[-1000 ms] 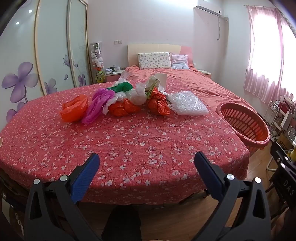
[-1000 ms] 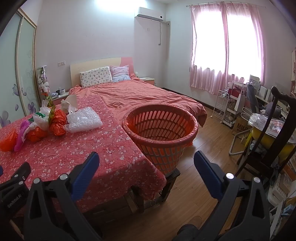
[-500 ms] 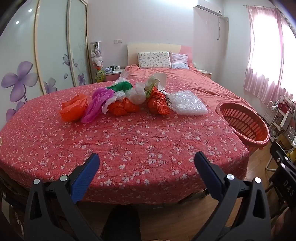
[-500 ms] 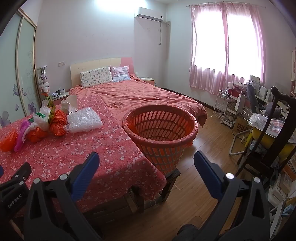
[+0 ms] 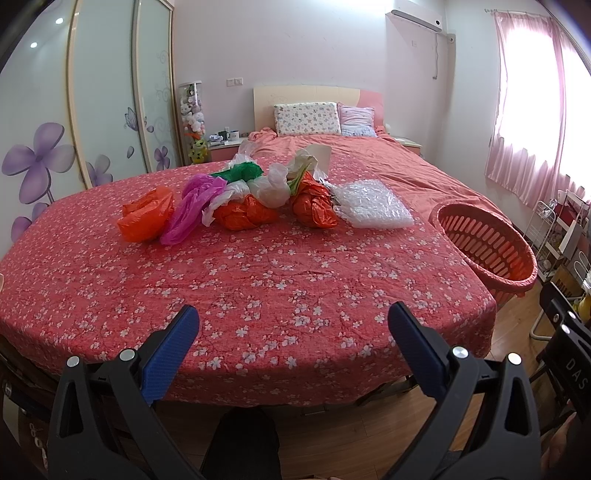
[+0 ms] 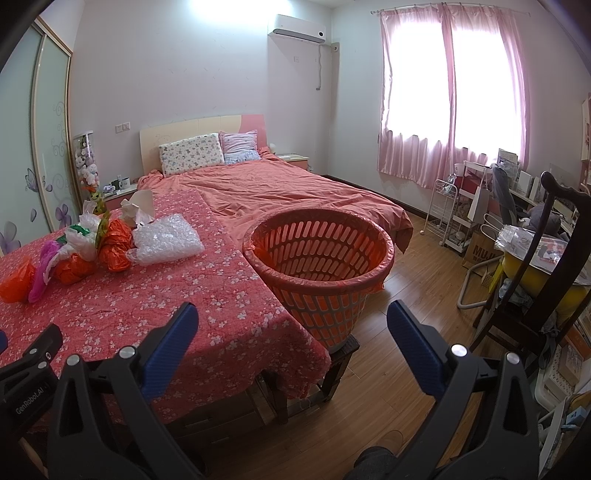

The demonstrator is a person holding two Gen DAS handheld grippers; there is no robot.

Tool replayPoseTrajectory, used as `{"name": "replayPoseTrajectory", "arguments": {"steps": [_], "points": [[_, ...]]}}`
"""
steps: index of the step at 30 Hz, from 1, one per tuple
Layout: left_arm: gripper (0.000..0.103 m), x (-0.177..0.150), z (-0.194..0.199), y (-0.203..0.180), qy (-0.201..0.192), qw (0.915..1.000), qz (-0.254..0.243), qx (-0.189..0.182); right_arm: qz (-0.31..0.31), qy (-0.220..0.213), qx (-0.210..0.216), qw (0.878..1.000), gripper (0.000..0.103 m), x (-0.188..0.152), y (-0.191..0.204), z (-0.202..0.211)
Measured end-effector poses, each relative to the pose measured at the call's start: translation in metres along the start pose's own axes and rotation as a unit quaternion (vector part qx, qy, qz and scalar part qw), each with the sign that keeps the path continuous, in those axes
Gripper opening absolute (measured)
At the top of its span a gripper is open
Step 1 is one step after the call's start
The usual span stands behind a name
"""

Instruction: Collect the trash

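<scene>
Nothing is gripped yet: left gripper (image 5: 291, 321) and right gripper (image 6: 290, 319) are held spread apart, empty. An approach to the bag pile (image 5: 236, 195), left of the basket (image 6: 319, 254), is judged next.

We're in a home bedroom: made bed (image 6: 280, 192) with pillows (image 6: 191, 153), sliding wardrobe (image 5: 110, 96), pink curtains (image 6: 436, 92), wall air conditioner (image 6: 297, 27).

- left gripper (image 5: 293, 326): jaws spread wide, blue-padded fingers (image 5: 171, 354) empty; held level, pointing forward
- right gripper (image 6: 291, 326): jaws likewise wide apart, gripping nothing; level beside it
</scene>
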State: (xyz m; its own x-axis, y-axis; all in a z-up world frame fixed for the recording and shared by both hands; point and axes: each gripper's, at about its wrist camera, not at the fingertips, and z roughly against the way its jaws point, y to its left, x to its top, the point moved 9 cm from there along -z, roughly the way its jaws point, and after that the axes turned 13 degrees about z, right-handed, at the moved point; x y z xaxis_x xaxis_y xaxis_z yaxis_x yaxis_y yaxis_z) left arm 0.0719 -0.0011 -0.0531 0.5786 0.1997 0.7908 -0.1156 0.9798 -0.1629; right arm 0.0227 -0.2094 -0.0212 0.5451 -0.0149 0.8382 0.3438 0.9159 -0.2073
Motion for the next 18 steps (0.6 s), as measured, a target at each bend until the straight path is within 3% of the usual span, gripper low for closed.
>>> {"name": "replayPoseTrajectory", "arguments": {"steps": [18], "points": [[0.101, 0.0004, -0.0008, 0.0007, 0.001, 1.0, 0.001, 0.0, 0.0, 0.0, 0.0, 1.0, 0.099, -0.001, -0.0001, -0.0005]]}}
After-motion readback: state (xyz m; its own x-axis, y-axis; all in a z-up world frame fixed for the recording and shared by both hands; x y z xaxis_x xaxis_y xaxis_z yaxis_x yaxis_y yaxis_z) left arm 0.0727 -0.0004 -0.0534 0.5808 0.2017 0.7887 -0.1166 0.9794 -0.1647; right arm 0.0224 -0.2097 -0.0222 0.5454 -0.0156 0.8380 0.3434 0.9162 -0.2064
